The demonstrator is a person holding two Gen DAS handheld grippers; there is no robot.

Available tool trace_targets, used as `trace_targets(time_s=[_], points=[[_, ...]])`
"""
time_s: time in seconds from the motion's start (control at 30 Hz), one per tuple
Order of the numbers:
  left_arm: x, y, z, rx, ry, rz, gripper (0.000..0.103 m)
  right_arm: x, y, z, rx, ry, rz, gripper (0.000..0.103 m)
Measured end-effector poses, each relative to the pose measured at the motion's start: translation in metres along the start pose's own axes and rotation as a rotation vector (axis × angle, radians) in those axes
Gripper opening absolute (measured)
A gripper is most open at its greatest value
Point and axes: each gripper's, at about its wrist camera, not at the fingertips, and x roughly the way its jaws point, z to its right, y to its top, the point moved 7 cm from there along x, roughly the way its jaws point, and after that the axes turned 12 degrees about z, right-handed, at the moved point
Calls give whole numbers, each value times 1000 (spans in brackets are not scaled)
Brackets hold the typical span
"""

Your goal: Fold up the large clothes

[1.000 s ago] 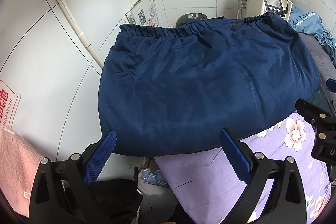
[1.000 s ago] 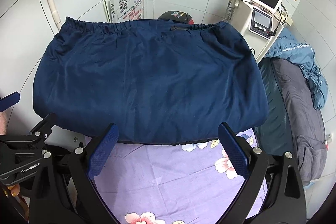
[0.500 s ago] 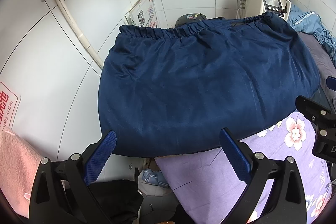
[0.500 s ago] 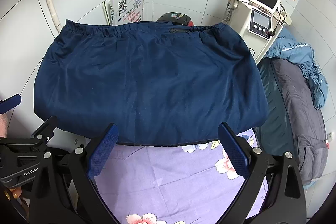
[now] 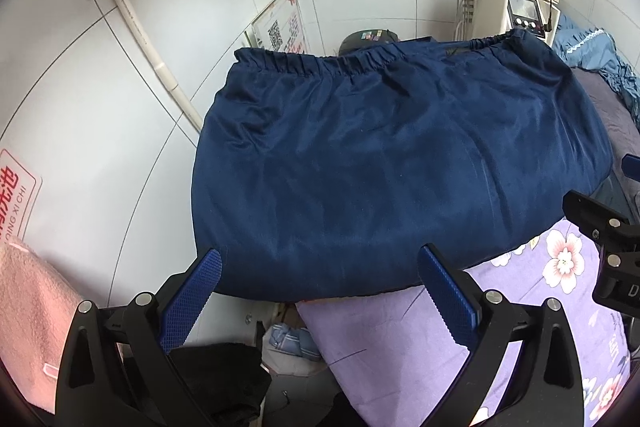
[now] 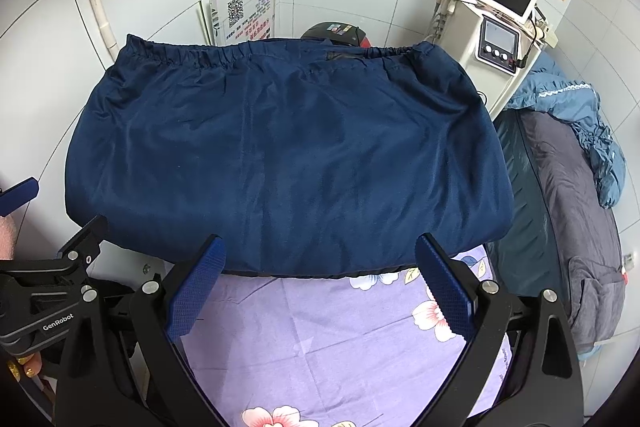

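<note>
Navy fabric: dark blue garment (image 6: 288, 155) lies spread flat, elastic gathered waistband (image 6: 224, 57) at the far edge, near hem (image 6: 304, 273) toward the tools.
Garment position: on the far part of the table, covering most of it; left side hangs past the table edge in the left wrist view.
Table cover: lilac floral sheet (image 6: 320, 331) bare between hem and tools.
Left tool (image 5: 320, 291): blue pads wide apart, nothing between them, hovering just short of the hem.
Right tool (image 6: 320, 279): pads wide apart, holding nothing, tips just at the hem line; contact cannot be told.
Left of table: white tiled wall, white pipe (image 5: 136, 23), pink towel (image 5: 28, 327).
Behind garment: poster with QR code (image 6: 244, 15), white machine with screen (image 6: 500, 11).
Right: grey and blue bedding (image 6: 572, 179).
</note>
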Motion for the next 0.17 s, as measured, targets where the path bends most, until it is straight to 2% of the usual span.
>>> trace_targets(time_s=[0.17], points=[[-1,0,0,3,2,0,97,1,0,-2,-1,2,-2,94]])
